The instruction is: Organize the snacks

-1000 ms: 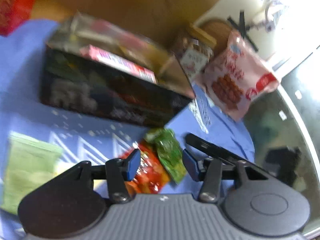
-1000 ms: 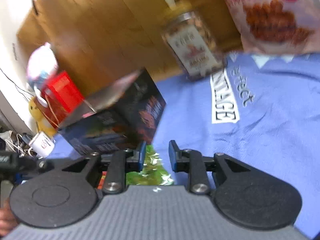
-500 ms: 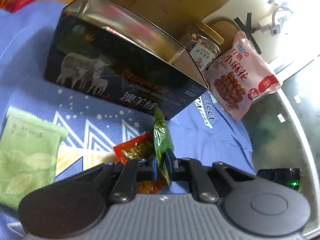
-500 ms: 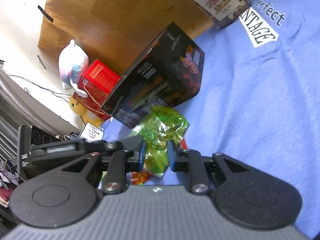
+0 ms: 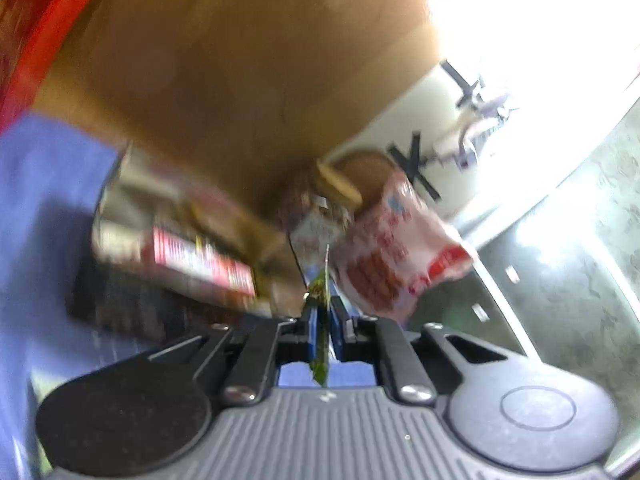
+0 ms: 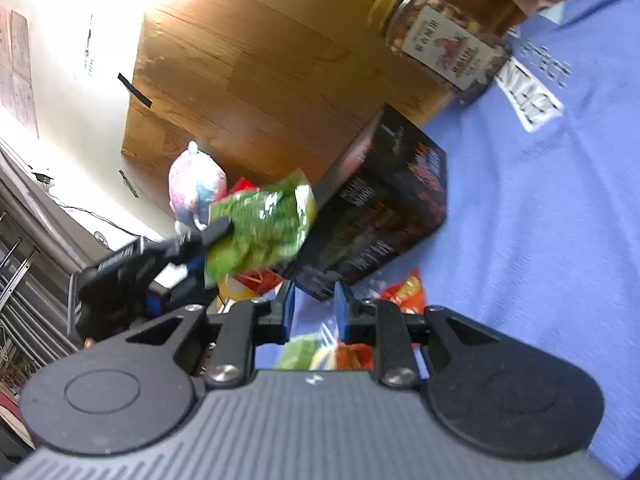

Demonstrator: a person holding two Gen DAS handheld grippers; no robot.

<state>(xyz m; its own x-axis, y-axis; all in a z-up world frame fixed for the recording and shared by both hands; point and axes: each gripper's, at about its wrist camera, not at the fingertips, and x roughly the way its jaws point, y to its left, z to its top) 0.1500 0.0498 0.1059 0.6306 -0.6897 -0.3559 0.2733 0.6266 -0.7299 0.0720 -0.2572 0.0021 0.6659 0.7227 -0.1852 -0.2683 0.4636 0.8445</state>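
Note:
My left gripper [image 5: 322, 314] is shut on a green snack packet [image 5: 319, 292], seen edge-on between its blue pads. The right wrist view shows the same green packet [image 6: 260, 228] hanging in the air, pinched by the left gripper [image 6: 216, 234], just left of the dark open-topped box [image 6: 384, 208]. Blurred in the left wrist view, the box [image 5: 120, 300] holds a red-and-pink packet [image 5: 200, 264]. My right gripper [image 6: 314, 310] hovers low over the blue cloth [image 6: 540, 220]. It is open by a narrow gap, with nothing between its pads.
A red packet [image 6: 404, 292] lies on the cloth by the box corner, with more packets [image 6: 304, 354] under my right gripper. A nut jar [image 6: 440, 40] and a pink snack bag [image 5: 392, 256] stand beyond the box. A wooden panel [image 6: 260, 80] backs the scene, with a plush toy [image 6: 196, 184] far left.
My left jaws closed on the green packet and lifted it off the cloth, up to the box's top edge. The right gripper's view rolled and swung, and the packet is no longer in front of its pads.

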